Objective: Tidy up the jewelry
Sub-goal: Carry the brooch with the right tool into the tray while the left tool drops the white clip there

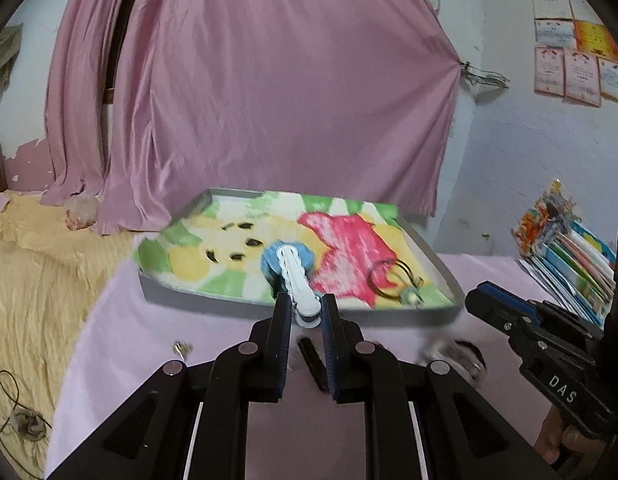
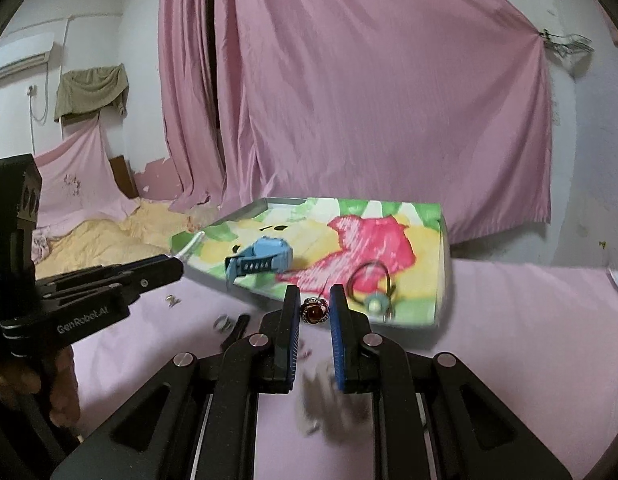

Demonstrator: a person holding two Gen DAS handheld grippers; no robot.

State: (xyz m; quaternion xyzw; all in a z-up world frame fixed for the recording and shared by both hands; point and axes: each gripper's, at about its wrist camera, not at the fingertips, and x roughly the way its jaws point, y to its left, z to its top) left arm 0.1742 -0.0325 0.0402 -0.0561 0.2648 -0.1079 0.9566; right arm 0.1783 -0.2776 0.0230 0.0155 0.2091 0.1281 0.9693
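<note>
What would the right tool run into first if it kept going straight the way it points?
The right tool already has the red-stone ring between its fingers. Straight on, it would likely meet the near rim of the tray, then the looped pendant; depth is uncertain.

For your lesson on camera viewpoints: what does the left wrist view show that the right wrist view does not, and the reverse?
Only the left wrist view shows the left gripper shut on the white strap, plus the papers on the wall. Only the right wrist view shows the red ring between the right gripper's fingers, plus the air conditioner. Both show the tray, blue watch, pendant and pink curtain.
</note>
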